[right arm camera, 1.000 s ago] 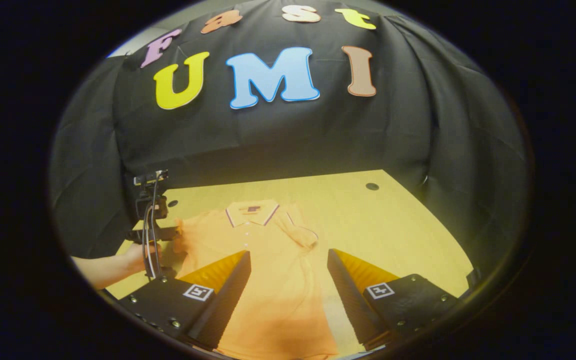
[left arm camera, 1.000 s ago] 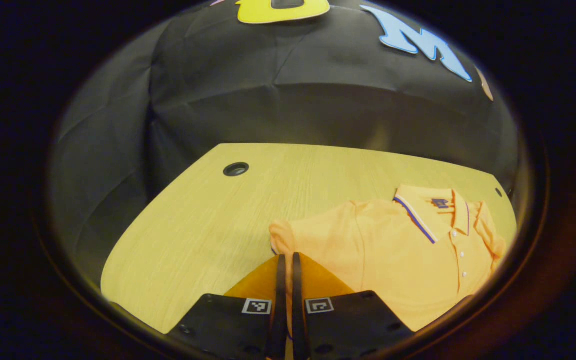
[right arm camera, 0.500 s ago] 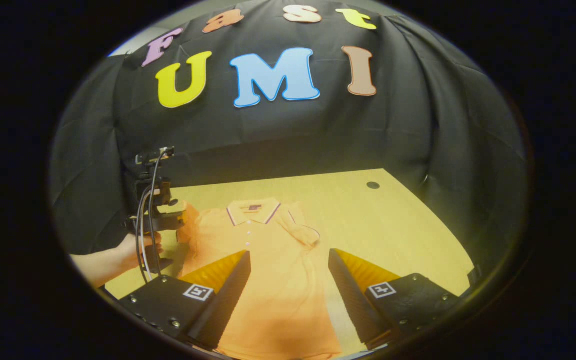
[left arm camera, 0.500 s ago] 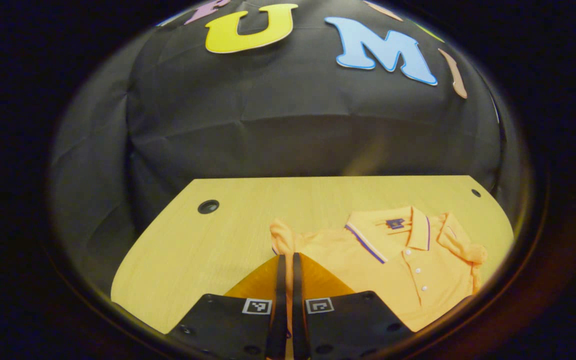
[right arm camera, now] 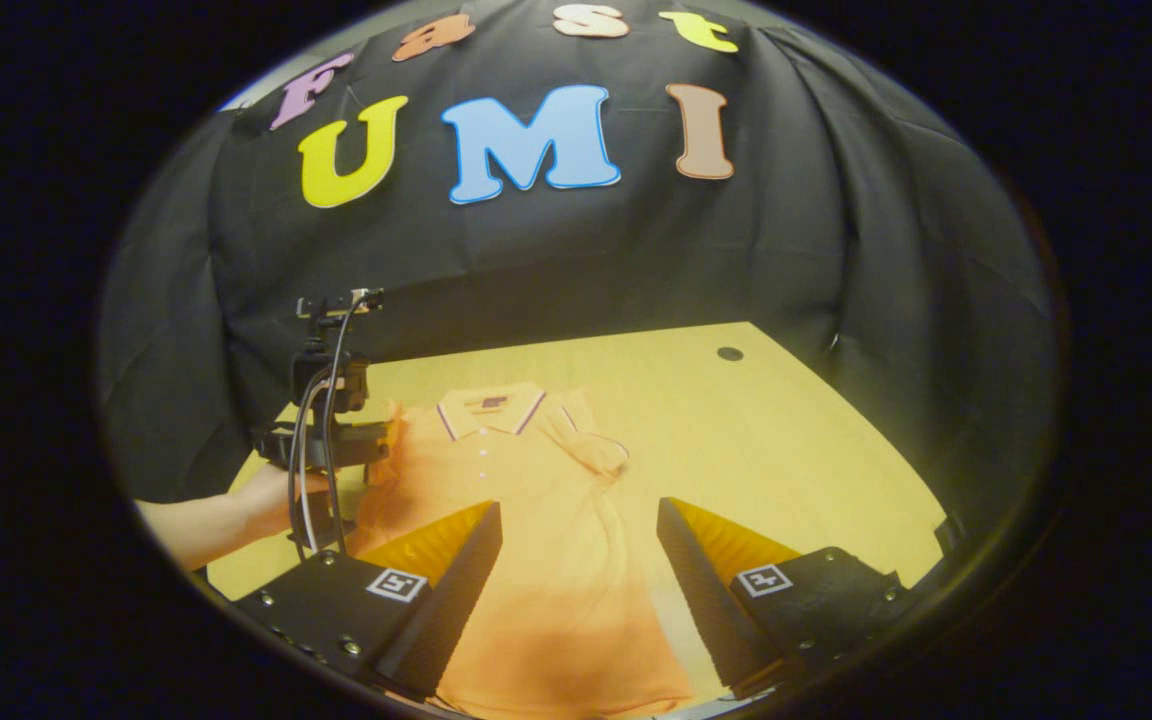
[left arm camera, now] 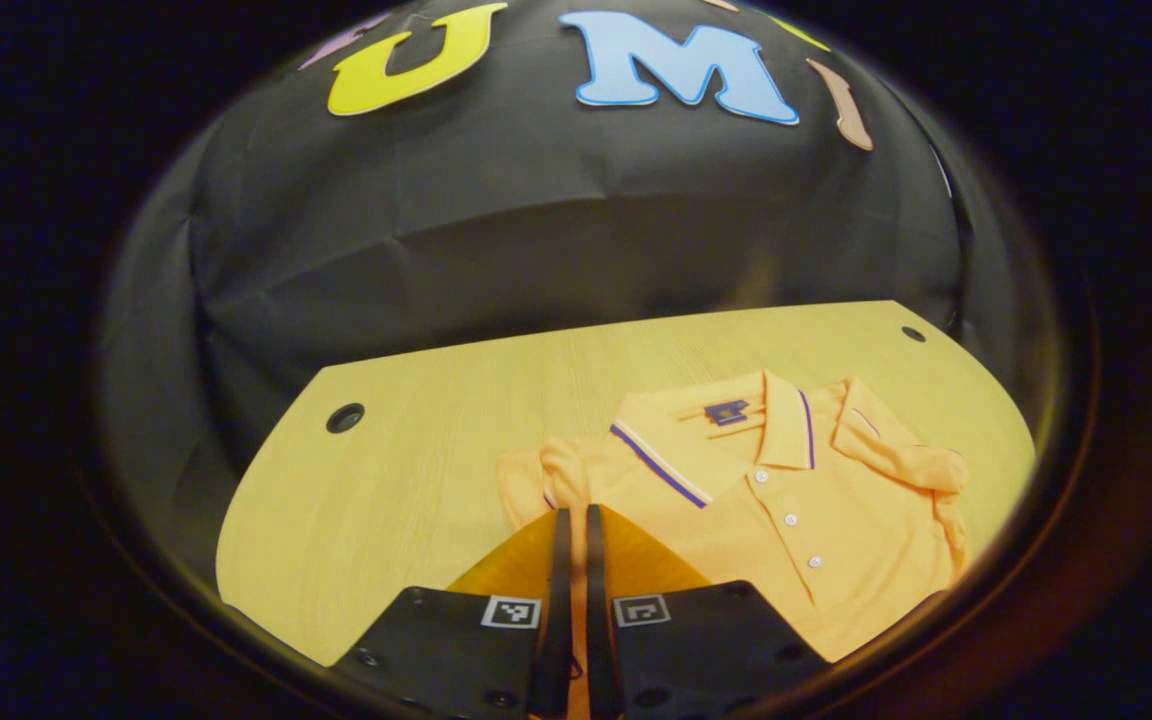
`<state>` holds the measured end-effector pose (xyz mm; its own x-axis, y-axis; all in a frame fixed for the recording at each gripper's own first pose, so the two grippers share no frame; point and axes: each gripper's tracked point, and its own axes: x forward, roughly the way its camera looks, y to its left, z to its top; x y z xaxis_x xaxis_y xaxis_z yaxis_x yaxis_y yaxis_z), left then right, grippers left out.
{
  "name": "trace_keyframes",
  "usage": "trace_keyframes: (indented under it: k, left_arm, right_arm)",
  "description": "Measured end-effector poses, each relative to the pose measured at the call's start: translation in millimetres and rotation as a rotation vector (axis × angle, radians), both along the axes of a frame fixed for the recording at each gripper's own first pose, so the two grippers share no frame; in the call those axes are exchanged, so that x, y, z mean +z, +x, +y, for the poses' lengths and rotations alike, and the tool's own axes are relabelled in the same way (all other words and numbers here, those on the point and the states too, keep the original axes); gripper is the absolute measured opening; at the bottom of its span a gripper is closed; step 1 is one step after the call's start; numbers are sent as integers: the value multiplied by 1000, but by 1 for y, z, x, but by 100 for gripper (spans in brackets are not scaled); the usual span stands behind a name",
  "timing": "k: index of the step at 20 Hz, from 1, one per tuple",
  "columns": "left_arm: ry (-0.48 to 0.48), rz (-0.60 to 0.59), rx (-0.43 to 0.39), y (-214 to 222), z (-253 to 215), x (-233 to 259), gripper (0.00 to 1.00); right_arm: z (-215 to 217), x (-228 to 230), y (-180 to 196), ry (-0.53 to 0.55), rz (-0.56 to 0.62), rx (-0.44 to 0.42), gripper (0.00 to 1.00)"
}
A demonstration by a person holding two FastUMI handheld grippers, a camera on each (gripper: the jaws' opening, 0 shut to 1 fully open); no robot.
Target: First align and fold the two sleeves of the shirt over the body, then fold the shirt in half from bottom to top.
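One sleeve pinched, one gripper spread wide

Wooden table (left arm camera: 416, 470) under me, orange shirt (left arm camera: 796, 500) lying face up on it, collar toward the booth wall. My right gripper (right arm camera: 578, 530) hovers over the shirt's lower body, fingers well apart, gripping nothing. My left gripper (left arm camera: 572, 530) is clenched on the left sleeve (left arm camera: 536, 478), lifted at the shirt's edge. Right sleeve (left arm camera: 896, 455) already lies folded over the chest.
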<state>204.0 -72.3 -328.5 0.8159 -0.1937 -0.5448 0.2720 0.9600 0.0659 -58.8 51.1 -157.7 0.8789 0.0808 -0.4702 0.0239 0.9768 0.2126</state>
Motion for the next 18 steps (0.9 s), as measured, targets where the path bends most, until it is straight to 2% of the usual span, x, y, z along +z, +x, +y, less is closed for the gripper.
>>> trace_keyframes:
  k: [2,3,5,7,9,10,11,13,17,18]
  left_arm:
    - [3,22,-23,-3,-5,-4,13]
    - [-2,25,-37,-6,-7,-5,19]
    - [-17,25,-57,-12,-12,0,24]
    - [-43,28,-69,-21,-16,3,46]
    - [-65,27,-58,-35,-14,10,69]
    - [-75,26,-49,-42,-12,12,92]
    - [-82,24,-39,-51,-9,14,99]
    - [-94,22,-25,-75,-3,21,96]
    - [-77,25,-23,-140,14,21,97]
    - [-68,33,-21,-159,20,19,97]
  right_arm:
    - [0,-4,2,-2,7,-12,96]
    - [2,-4,3,3,4,-12,96]
    - [3,-8,3,-3,6,-5,96]
    - [3,-9,0,-8,3,7,94]
    - [1,-12,-4,-9,0,22,96]
    - [-1,-15,-7,-11,1,30,96]
    - [-2,-18,-10,-13,3,41,96]
    - [-6,-25,-18,-21,4,60,96]
    - [-9,-53,-47,-38,41,112,96]
    - [-10,-61,-57,-38,59,122,94]
